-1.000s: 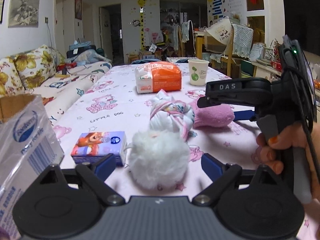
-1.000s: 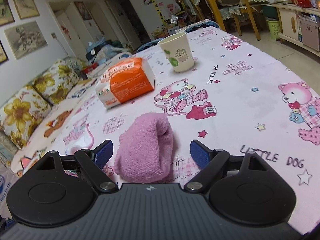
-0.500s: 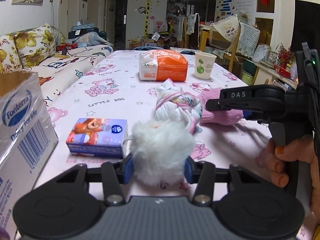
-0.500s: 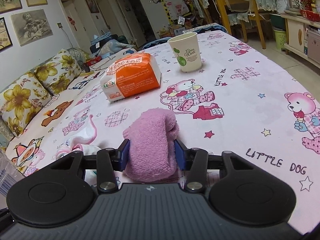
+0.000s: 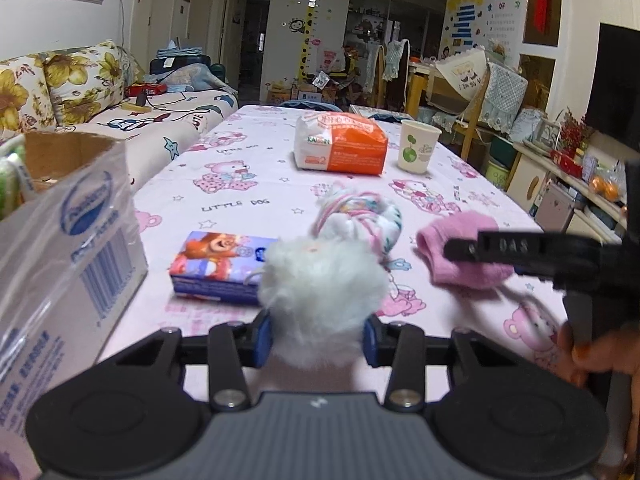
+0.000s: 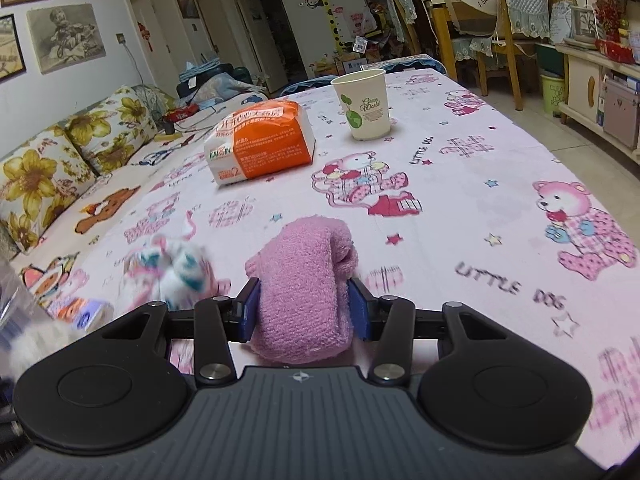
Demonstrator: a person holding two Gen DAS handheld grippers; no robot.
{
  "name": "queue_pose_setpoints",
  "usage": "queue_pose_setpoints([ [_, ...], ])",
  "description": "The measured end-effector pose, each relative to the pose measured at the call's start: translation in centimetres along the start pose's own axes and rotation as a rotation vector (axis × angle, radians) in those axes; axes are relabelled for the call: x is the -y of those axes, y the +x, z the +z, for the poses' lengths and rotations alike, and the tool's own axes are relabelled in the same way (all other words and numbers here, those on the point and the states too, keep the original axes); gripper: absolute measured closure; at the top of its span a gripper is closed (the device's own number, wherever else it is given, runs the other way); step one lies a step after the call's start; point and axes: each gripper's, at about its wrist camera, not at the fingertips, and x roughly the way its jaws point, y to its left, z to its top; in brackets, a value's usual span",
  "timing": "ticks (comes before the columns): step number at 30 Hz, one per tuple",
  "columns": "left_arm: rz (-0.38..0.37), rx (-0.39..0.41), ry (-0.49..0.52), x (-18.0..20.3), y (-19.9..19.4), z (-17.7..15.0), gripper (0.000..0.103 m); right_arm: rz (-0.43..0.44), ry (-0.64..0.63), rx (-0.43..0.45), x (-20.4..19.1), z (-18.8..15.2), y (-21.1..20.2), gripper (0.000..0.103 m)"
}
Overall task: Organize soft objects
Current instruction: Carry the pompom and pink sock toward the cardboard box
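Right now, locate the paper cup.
In both wrist views the paper cup stands upright at the table's far end, just right of the orange pack.

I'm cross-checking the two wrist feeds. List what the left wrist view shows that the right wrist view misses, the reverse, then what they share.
Only the left wrist view shows the open cardboard box at the table's left edge, the left tongs shut on the white fluffy ball, and the right tongs seen from the side.

Only the right wrist view shows the right tongs clamping the pink towel head-on.

Both show the orange packet, paper cup, knotted patterned cloth, small tissue pack, pink towel and bear-print tablecloth.
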Motion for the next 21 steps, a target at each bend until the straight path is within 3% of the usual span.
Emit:
queue_pose_setpoints([
  [21,-0.069,0.049,-0.034,0.1,-4.1,-0.1,0.062,-0.012,0.029,-0.027,-2.4,-1.6,-3.6,0.047],
])
